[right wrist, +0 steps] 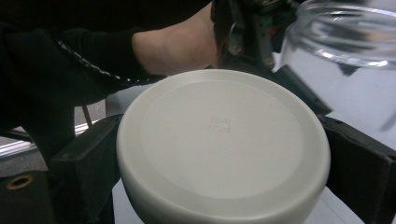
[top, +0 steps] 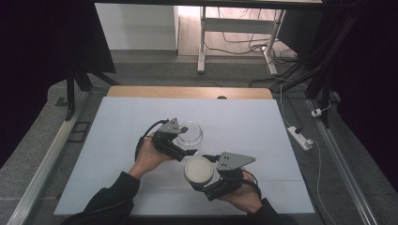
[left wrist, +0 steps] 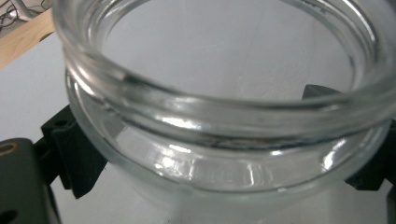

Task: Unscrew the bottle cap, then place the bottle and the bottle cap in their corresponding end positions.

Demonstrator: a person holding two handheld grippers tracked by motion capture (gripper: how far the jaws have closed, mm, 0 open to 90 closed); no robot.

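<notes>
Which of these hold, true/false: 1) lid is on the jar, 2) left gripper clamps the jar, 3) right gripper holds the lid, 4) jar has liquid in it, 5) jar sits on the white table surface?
1) False. The white lid is off the glass jar, held apart from it and nearer the person.
2) True. The left gripper has its jaws on either side of the jar's body.
3) True. The right gripper is shut on the lid's rim.
4) False. The jar looks empty; the table shows through it.
5) Cannot be fully settled; it appears to rest on the white table.

white table top (top: 244, 122), wooden edge (top: 187, 92), power strip (top: 300, 138), floor cables (top: 244, 47)
</notes>
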